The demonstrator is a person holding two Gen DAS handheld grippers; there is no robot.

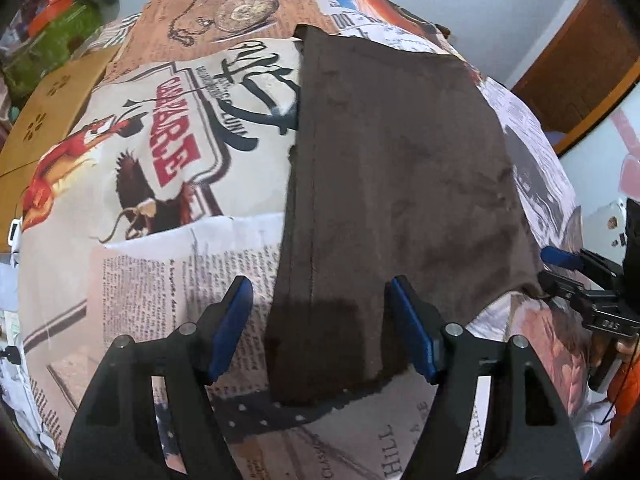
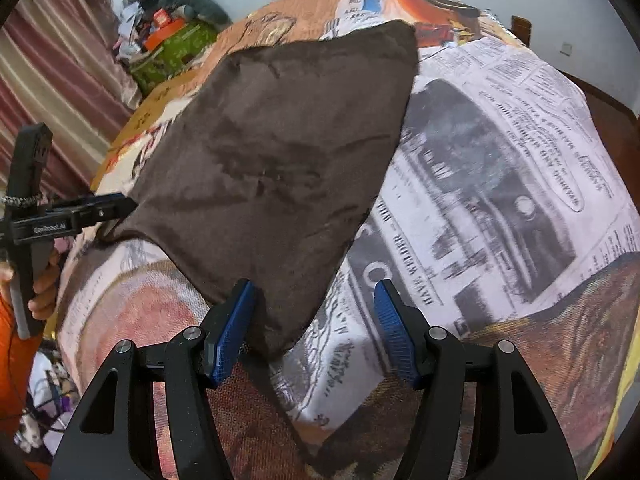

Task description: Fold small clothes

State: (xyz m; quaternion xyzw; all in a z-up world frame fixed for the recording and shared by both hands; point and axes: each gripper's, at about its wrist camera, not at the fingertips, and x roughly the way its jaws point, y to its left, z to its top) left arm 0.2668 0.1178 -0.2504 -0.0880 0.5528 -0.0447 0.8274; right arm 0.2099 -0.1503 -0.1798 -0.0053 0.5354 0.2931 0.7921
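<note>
A dark brown cloth (image 1: 400,176) lies flat on a bed cover printed like old newspapers (image 1: 168,280). My left gripper (image 1: 324,328) stands open over the cloth's near left corner, and its blue pads do not press on the fabric. In the right wrist view the brown cloth (image 2: 276,168) narrows to a near corner that sits between the fingers of my open right gripper (image 2: 312,330), close to the left pad (image 2: 230,332). Each gripper shows in the other's view: the right gripper (image 1: 554,270) at the cloth's right corner, the left gripper (image 2: 116,204) at its left corner.
A cardboard box (image 1: 44,120) and a green bag with clutter (image 2: 176,52) sit beyond the bed's far left. A striped curtain (image 2: 52,72) hangs on the left, with a wooden door frame (image 1: 580,64) on the right. A hand in an orange sleeve (image 2: 40,284) holds the left tool.
</note>
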